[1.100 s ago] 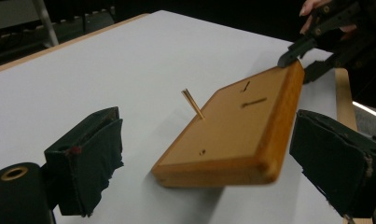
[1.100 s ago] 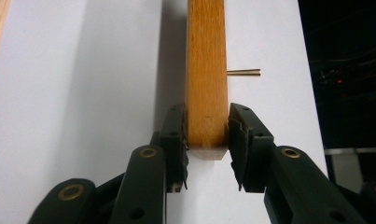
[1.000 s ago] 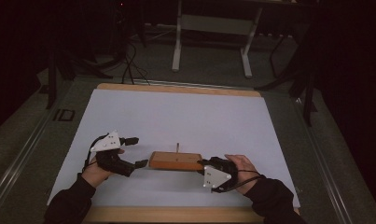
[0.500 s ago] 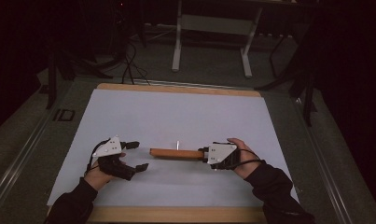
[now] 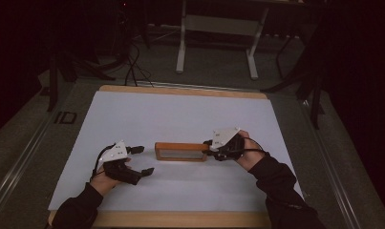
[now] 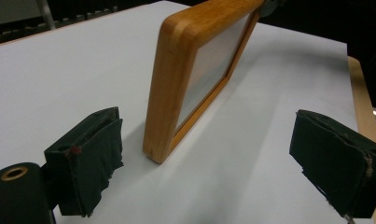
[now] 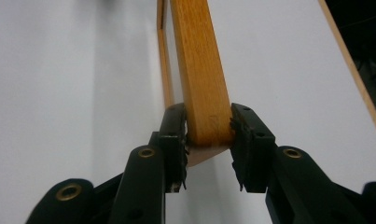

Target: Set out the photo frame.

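A wooden picture frame point(image 5: 180, 151) stands on its long edge in the middle of the white table top point(image 5: 180, 114), its glass facing the person. My right gripper point(image 5: 208, 145) is shut on the frame's right end; in the right gripper view the two pads point(image 7: 174, 133) squeeze the wooden bar point(image 7: 197, 60) from both sides. My left gripper point(image 5: 144, 160) rests low on the table just left of the frame, jaws wide open and empty. In the left gripper view the frame's near corner point(image 6: 162, 116) rises between and beyond the pads point(image 6: 90, 158) without touching them.
The white sheet covers a wooden board whose bare edge point(image 5: 180, 219) runs along the near side. Beyond the far edge, a metal stand's legs point(image 5: 183, 47) and cables lie on the dark floor. Wide free table surface lies behind the frame.
The right hand moved away from the person and a little up, carrying the frame's right end; the frame went from lying nearly flat to standing on edge. The left gripper stayed put, open.
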Demonstrator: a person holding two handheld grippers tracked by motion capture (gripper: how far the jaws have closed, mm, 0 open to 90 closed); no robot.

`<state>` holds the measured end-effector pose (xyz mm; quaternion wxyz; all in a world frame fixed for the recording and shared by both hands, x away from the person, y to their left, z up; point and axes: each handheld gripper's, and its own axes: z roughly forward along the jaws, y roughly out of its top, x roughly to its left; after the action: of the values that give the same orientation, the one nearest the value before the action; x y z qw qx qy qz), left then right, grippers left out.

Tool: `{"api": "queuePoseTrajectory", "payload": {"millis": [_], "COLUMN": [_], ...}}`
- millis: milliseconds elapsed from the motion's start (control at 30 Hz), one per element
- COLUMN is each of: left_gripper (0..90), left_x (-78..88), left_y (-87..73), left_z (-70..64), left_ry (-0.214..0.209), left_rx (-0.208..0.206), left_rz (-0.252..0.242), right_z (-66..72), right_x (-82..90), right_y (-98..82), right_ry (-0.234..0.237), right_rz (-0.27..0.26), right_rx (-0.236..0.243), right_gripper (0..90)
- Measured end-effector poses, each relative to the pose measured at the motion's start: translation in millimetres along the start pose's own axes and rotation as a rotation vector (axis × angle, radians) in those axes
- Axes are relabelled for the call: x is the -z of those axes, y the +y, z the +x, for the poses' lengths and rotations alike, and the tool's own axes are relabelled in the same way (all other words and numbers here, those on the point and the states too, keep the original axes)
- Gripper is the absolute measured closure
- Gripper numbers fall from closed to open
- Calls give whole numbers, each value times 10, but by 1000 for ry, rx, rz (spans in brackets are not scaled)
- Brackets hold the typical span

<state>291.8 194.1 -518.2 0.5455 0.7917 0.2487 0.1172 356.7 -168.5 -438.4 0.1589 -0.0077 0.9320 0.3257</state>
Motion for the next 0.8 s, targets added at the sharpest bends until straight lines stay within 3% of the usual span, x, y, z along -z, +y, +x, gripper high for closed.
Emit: {"api": "queuePoseTrajectory", "payload": {"millis": [333,600,800], "left_gripper": [96,97,96], "left_x": [-28,-62,-71], "left_y": [-13,-36,-45], "left_z": [-9,-19,-26], "left_ry": [-2,-11,-5], "left_rx": [2,0,-3], "left_rz": [7,22,22], "right_z": [-246,-358,-467], "right_x": [-70,-124,-173], "right_y": [18,44,12], "right_ry": [53,49,61], "right_rz": [21,42,25], "right_rx": [-72,-85,-148], "right_gripper": [658,649,640]}}
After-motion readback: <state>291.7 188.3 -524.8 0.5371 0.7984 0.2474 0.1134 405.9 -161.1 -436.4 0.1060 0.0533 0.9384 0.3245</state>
